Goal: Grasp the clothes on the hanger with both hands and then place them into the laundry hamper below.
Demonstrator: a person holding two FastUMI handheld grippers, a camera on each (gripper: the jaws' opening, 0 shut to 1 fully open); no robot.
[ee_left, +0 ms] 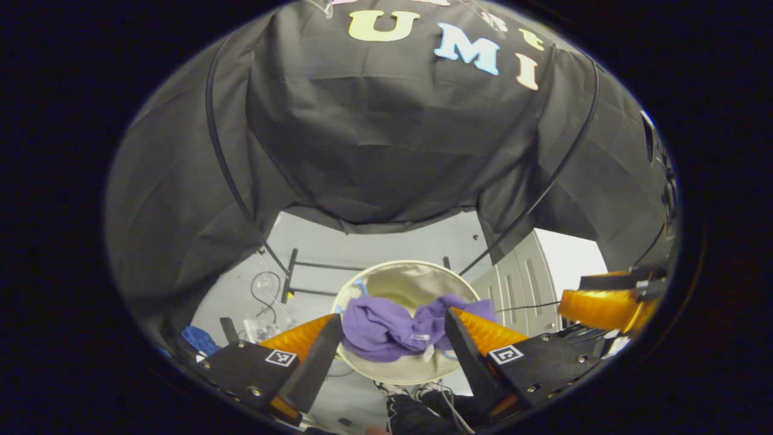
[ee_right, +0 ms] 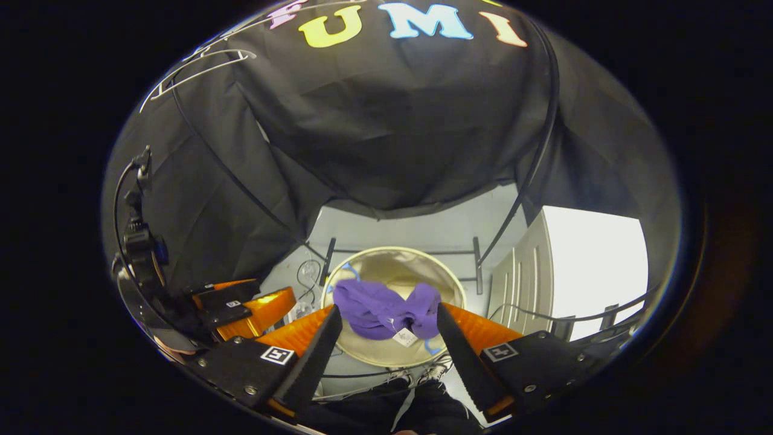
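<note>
Left gripper view: left gripper (ee_left: 392,329) looks down over the laundry hamper (ee_left: 406,281), a round pale tub on the grey floor. Fingers (ee_left: 314,362) spread wide, nothing between them, touching nothing. Purple clothes (ee_left: 386,329) lie bunched inside the hamper, against its near rim, a small white tag on the cloth. Seen through the gap between the fingers, but well below them. Right of the hamper, the other gripper (ee_left: 610,302) at the edge of view; its opening cannot be told from here. Left of the hamper, loose cables and a blue scrap on the floor. A person's shoes (ee_left: 410,389) just near of the hamper.

Right gripper view: right gripper (ee_right: 389,329) also above the hamper (ee_right: 392,266), fingers (ee_right: 314,356) wide apart, empty, clear of the cloth. Clothes (ee_right: 377,311) heaped in the near half of the hamper, tag (ee_right: 406,337) hanging toward the near rim. Left of the hamper, the left gripper (ee_right: 241,305), held apart from the cloth. Behind the hamper, a dark rack base (ee_right: 401,252) on the floor. Right of it, a ribbed grey panel (ee_right: 522,275).
</note>
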